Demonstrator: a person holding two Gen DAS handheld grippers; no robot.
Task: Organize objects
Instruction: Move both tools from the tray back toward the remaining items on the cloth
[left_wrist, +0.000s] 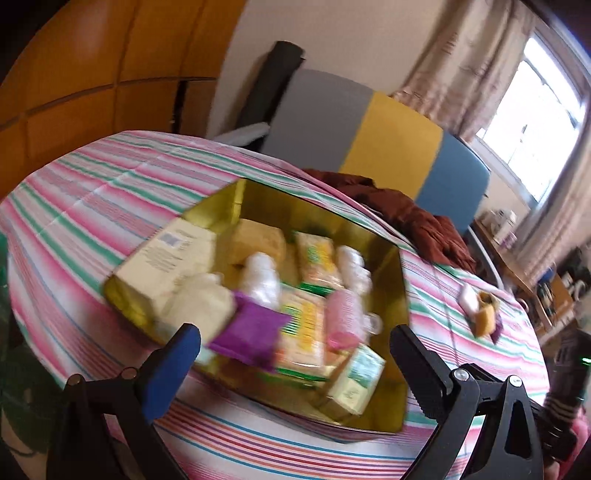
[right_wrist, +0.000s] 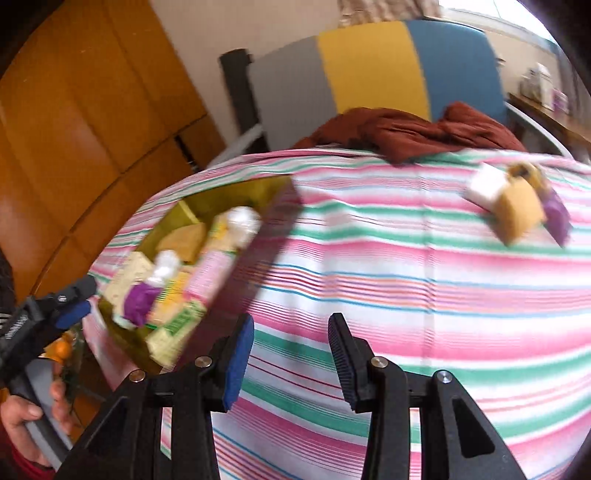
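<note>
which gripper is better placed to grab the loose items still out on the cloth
Right. The right gripper is open over bare cloth facing the loose cluster, while the left gripper hovers open over the gold tin.

A lived-in room of a home is shown. A table is covered by a striped cloth (right_wrist: 369, 258); just behind it a grey, yellow and blue chair (right_wrist: 369, 66) is draped with a rust-red garment (right_wrist: 406, 129). Wooden cabinet doors (left_wrist: 92, 74) are seen beyond the table on one side, a curtained window (left_wrist: 535, 110) on the other.
</note>
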